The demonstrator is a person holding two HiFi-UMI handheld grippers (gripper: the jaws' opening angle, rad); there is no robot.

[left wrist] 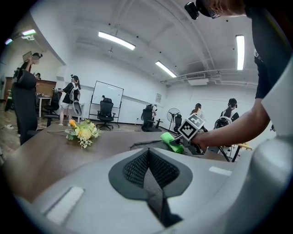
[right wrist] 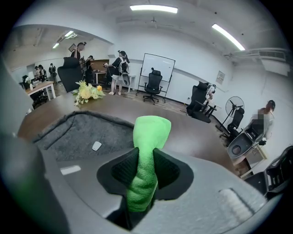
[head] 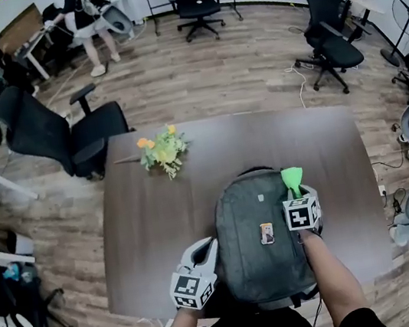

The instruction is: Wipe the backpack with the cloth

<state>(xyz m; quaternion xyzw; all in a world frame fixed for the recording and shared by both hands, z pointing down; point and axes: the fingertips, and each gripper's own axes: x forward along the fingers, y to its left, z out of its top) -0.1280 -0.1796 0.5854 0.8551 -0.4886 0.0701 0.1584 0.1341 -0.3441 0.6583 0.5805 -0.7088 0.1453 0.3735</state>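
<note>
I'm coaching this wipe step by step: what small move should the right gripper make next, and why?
Probably tip the right gripper down and leftward until the cloth presses on the backpack. Its jaws are clamped on the cloth, whose free end seems to stand clear near the grey fabric's right edge. The left gripper is shut and empty.
</note>
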